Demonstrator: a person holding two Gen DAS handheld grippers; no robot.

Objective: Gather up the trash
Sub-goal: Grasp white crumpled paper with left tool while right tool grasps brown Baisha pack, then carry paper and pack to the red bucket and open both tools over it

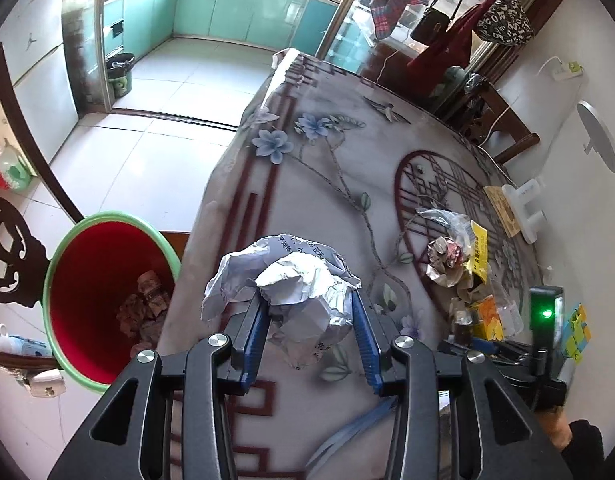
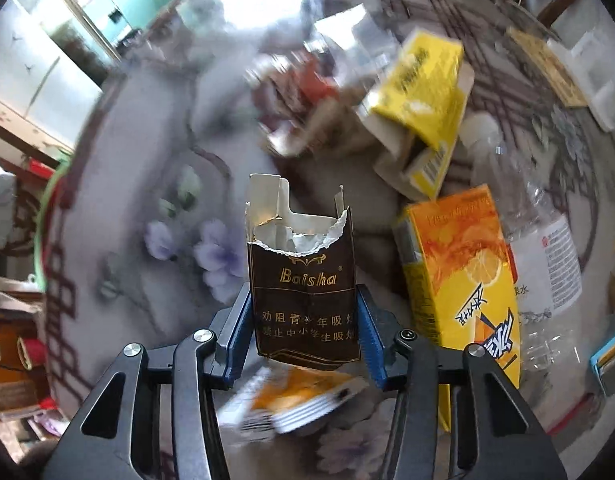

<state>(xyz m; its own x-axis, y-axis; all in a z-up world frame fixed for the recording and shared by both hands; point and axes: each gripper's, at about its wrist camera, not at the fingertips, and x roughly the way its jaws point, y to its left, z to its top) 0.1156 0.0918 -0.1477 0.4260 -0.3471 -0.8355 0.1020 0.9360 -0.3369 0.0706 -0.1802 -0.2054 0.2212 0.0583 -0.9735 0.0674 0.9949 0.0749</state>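
- Left tongs: blue pads pinching a crumpled ball of white printed paper, one pad on each side, the ball bulging out past the tips.
- Beneath those tongs: flowered worktop, its near edge just off to their left.
- Left of and below them, on the floor against the worktop's edge: red bin with a green rim, crumpled brownish scraps lying at the bottom.
- Well to their right on the worktop: heap of litter with clear wrapper, crushed foil and yellow packaging; beyond it a white plastic piece by the wall.
- At the far right edge of the left view: other handheld unit with a lit green lamp.
- Right tongs: blue pads closed on the lower half of a torn-open brown "Baisha" cigarette pack, pack upright between them, ragged top and white inner liner sticking out above the tips.
- Directly under the right tongs: blurred orange-and-white packet lying on the worktop.
- Just right of them: orange-yellow drink carton, and beyond it a clear plastic bottle with a white label.
- Ahead and to the right: opened yellow box with a barcode flap; ahead, a blurred reddish-brown crumple, too smeared to tell apart.
- Far left of the right tongs: green rim of the bin showing past the worktop's edge.
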